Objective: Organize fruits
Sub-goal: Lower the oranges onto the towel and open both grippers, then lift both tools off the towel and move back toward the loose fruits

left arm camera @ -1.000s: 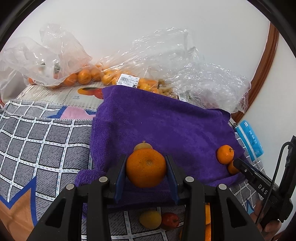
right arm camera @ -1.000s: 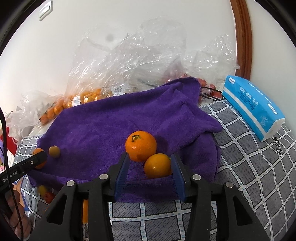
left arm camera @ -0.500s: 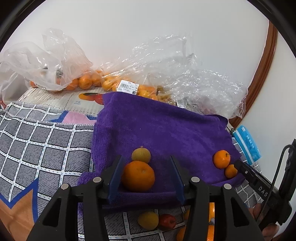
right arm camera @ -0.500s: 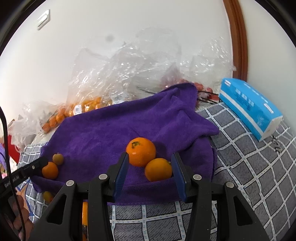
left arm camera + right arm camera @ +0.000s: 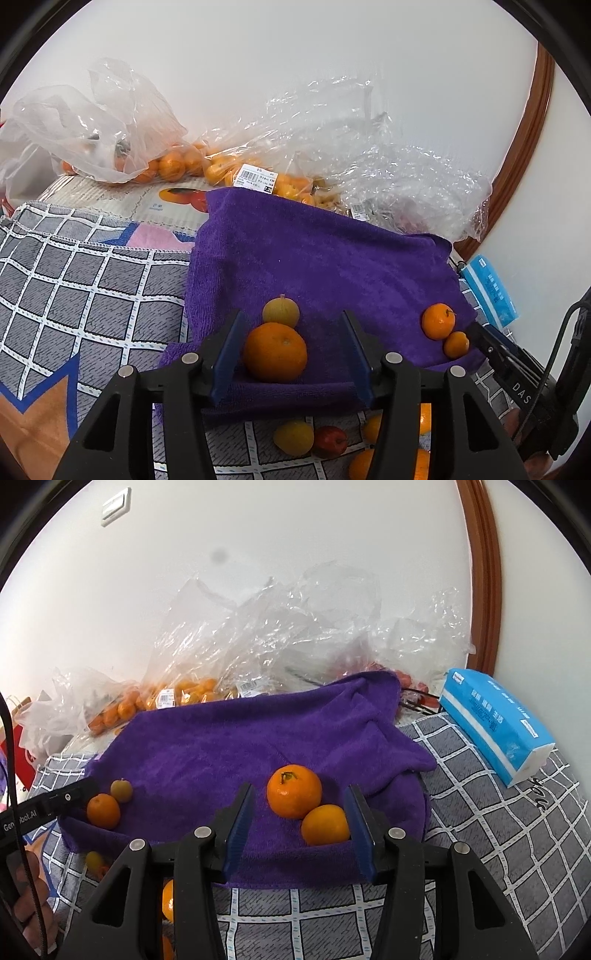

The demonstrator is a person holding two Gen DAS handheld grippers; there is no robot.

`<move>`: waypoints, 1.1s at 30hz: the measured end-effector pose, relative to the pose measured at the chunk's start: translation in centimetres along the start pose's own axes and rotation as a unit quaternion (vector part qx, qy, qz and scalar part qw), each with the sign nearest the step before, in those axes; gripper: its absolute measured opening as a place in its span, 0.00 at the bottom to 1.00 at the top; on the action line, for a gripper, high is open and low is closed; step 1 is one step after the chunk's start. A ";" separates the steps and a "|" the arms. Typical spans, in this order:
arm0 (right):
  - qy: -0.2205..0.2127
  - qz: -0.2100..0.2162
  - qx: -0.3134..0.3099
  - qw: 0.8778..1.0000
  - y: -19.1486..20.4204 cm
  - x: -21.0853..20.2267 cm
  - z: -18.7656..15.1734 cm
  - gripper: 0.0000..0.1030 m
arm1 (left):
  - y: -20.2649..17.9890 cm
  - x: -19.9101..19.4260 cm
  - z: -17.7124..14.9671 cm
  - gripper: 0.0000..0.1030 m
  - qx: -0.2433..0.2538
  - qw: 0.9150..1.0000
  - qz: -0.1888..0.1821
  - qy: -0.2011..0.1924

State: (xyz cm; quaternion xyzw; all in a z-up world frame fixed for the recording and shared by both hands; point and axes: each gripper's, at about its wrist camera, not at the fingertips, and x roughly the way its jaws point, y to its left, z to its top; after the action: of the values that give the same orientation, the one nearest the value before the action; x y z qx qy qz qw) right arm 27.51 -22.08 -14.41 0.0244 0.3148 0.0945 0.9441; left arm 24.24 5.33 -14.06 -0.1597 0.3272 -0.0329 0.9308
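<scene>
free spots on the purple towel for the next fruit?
Middle of the purple towel is bare, between the two orange pairs and up to the clear plastic bags. Crowded: both front corners and the checked cloth below.

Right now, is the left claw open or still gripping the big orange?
Open. The left claw has just been opening; clear gaps show on both sides of the big orange, which rests on the purple towel.

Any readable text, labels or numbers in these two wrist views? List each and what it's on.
"DAS": on the right hand-held gripper, cut off.
"Gen...bot.AI": on the left hand-held gripper, partly hidden by a cable.
Price labels on the fruit bags: too small to read.
Blue tissue pack: print too blurred.
Printed box under bags: unreadable.
</scene>
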 end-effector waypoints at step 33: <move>0.001 -0.010 -0.033 0.999 3.9 -6.2 -1.7 0.48 | 2.8 -7.2 0.1 0.49 -0.008 0.998 0.054 -0.018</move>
State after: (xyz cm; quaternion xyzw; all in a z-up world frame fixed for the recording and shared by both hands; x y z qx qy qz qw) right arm 21.02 -19.43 -11.73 -0.0099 0.3128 0.0953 0.9450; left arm 18.51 9.18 -10.58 -0.1495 0.3192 0.0230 0.9355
